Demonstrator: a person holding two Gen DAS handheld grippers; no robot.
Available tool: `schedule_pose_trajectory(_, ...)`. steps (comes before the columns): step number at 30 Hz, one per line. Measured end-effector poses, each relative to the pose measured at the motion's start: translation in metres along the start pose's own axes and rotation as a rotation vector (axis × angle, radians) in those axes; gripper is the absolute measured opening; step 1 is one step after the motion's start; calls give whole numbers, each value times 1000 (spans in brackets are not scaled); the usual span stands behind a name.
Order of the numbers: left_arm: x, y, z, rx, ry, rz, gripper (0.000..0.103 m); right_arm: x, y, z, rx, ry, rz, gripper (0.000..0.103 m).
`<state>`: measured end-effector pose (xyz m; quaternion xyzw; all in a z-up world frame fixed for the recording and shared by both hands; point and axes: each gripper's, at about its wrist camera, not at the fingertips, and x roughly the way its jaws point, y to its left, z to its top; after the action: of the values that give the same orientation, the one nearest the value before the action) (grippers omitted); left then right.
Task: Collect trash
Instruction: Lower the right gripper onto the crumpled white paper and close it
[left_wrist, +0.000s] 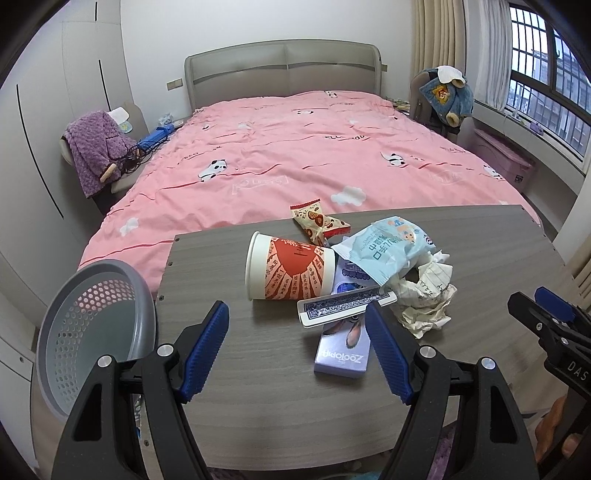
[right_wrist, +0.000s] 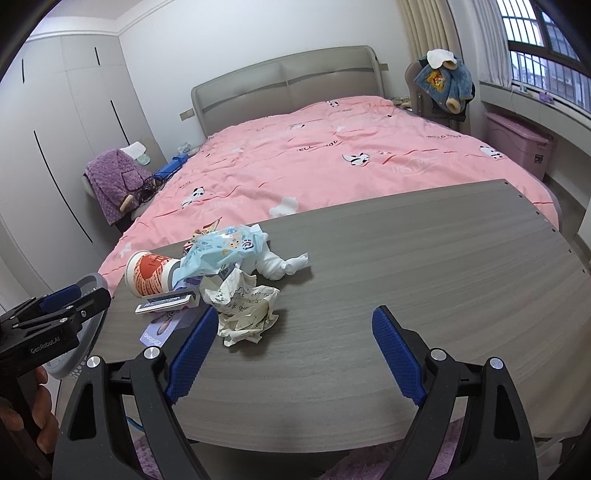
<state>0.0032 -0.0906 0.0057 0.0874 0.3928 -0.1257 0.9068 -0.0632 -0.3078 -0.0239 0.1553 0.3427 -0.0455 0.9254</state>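
Left gripper (left_wrist: 297, 341): I see my tongs spread wide, nothing between the blue pads, low centre of the left wrist view.
Right gripper (right_wrist: 293, 350): tongs wide too, empty, over bare table at the bottom of the right wrist view.
Table (left_wrist: 236, 406): grey wood-grain top, filling the lower half of both views.
Paper cup (left_wrist: 290, 271): on its side, mouth to the left, centre of the left wrist view.
Crumpled paper (right_wrist: 245, 310): just above my right gripper's left pad.
Blue wrapper (left_wrist: 388, 249): lying over the cup's base and the paper.
Snack wrapper (left_wrist: 317, 221): behind the cup, near the table's far edge.
Card deck (left_wrist: 343, 308): below the cup, resting on the purple box (left_wrist: 341, 354).
White sock (right_wrist: 280, 264): right of the pile.
Basket (left_wrist: 92, 332): grey, perforated, lower left, beside the table's edge.
Bed (left_wrist: 295, 147): pink cover, upper half.
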Motion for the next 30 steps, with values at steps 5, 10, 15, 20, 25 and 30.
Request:
schedule_pose_trajectory(5,3,0,0,-3,1,6,73,5,4,2,-13,3,8,84)
schedule_pose_trajectory(10,5,-1,-1,0,-2,10,73,12,8,2,-28,14,7,84)
schedule_pose_trajectory(15,7,0,-1,-4,-1,13,73,20,10,-1,-33,28,10,84)
schedule_pose_trajectory(20,10,2,-2,-14,10,17,73,23,9,-5,-30,39,17,84)
schedule_pose_trajectory(25,12,4,-4,-22,12,22,73,32,9,-9,-35,67,14,84)
schedule_pose_trajectory(30,16,11,-6,-39,20,26,73,42,13,-11,-44,85,22,87)
